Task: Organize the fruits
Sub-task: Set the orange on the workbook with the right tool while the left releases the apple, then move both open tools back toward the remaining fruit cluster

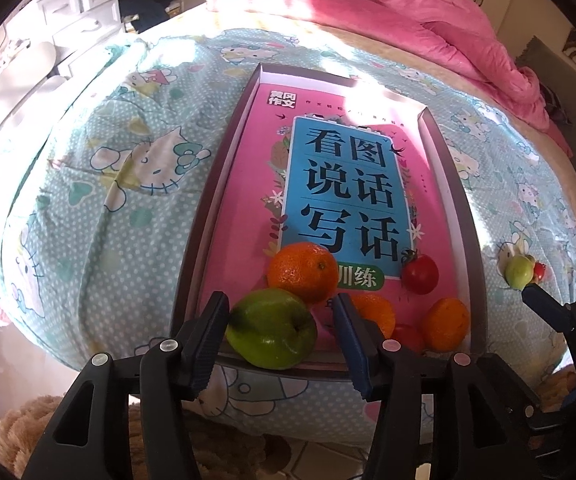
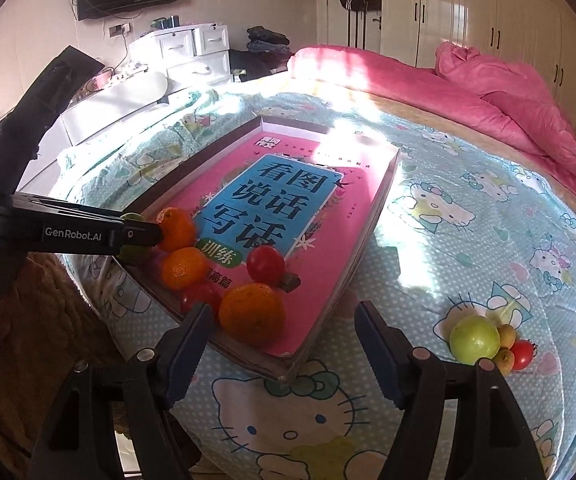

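Left jaws: the left gripper (image 1: 278, 340) stands part open around the green apple (image 1: 271, 328); its left pad looks to touch the apple's side, its right pad stands clear of it, so nothing is clamped.
Right jaws: the right gripper (image 2: 284, 348) stands wide apart with nothing between the pads; below them lie the tray's near corner and the bedspread.
Green apple: inside the tray (image 1: 458, 184) at its near left corner, against the rim, touching a large orange (image 1: 303, 272) behind it.
Oranges: three in the tray, all at its near end; the large one beside the apple, a second (image 1: 372, 312) partly hidden by the left gripper's right finger, a third (image 1: 446, 324) near the right rim.
Tomatoes: one red tomato (image 1: 420, 274) with a green stem lies on the pink book (image 1: 344, 184) that lines the tray; another (image 1: 408, 336) is half hidden between two oranges.
Fruit outside the tray: a pale green fruit (image 2: 474, 340), a small red tomato (image 2: 524, 354) and two small yellowish fruits (image 2: 506, 336) lie bunched together on the Hello Kitty bedspread (image 2: 448, 208), to the right of the tray and well apart from it.
Surroundings: a pink quilt (image 2: 508, 96) is heaped at the far side of the bed; white drawers (image 2: 192, 52) stand beyond it.
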Demonstrator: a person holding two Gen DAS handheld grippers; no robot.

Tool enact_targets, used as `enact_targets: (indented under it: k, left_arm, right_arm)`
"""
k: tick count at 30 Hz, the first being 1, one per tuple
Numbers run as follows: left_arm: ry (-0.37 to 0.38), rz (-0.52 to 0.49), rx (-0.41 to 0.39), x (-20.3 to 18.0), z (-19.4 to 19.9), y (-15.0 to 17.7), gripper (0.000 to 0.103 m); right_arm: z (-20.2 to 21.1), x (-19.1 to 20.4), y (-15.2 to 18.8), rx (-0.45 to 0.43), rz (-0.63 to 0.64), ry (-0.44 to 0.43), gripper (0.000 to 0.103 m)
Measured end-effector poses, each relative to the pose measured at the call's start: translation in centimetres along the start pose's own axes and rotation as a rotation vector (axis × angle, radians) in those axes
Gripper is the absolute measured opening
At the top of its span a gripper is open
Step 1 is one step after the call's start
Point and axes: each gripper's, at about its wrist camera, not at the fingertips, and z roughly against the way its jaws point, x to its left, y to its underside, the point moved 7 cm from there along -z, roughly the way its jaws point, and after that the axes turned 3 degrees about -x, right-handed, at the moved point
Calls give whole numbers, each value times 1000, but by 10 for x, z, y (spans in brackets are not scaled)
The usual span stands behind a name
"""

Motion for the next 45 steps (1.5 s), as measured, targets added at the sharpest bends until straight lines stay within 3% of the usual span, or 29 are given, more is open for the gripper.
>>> enact_targets:
  k: [4,18,32,45]
  left_arm:
    - [15,-2,-16,-6,3,-2,60]
    - [19,-22,-98,-27,18,-13,75]
    - [45,-47,-199,-43,40,-24,77]
    - [84,-68,-224,-61,49,-23,77]
  right_arm:
    - [10,1,-5,-37,12,10,81]
    - [26,-19,-8,-74,-23,52,84]
    - [51,-48,-14,-155,-79,113,92]
    - [71,-75,-9,-196,-160,115,99]
